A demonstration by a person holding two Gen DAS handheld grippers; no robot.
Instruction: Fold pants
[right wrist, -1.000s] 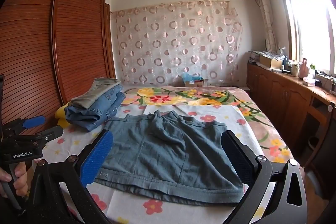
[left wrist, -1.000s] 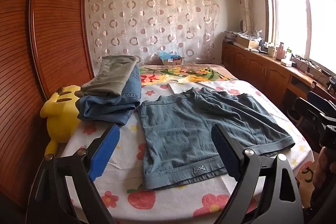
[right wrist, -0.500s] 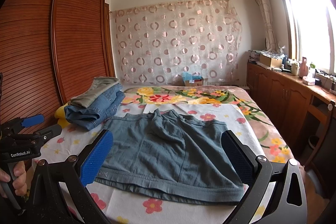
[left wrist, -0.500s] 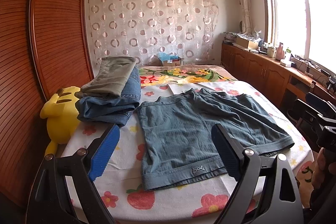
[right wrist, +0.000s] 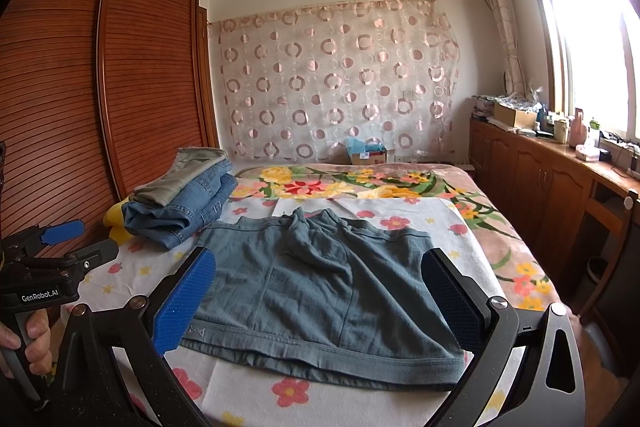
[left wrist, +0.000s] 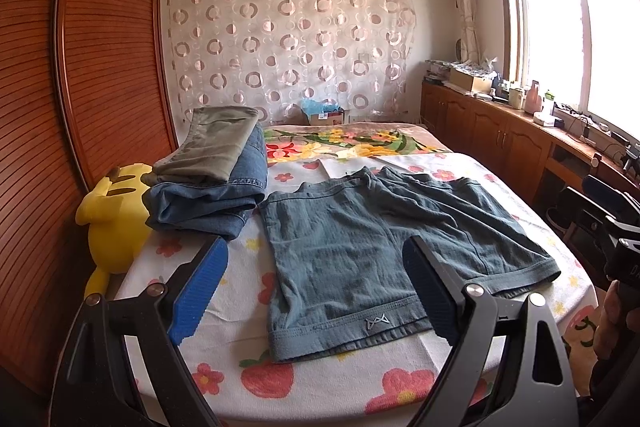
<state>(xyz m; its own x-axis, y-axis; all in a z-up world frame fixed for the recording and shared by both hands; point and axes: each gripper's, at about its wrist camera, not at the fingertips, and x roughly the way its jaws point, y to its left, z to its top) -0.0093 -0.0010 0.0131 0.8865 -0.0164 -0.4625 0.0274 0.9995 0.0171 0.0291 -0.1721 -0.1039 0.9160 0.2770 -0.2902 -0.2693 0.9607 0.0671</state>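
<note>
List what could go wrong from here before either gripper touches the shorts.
1. The shorts lie close beside the stack of folded pants; a fold swung that way may knock it.
2. The crotch area is bunched; folding over it would likely trap wrinkles.
3. Left gripper and right gripper are open above the near hems; a deep pinch could catch the flowered sheet too.

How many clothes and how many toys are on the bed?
Spread-out shorts: 1
Folded blue jeans: 1
Folded grey-green pants: 1
Yellow plush toy, at the bed's edge: 1
Total: 3 clothes and 1 toy, 4 things.
</note>
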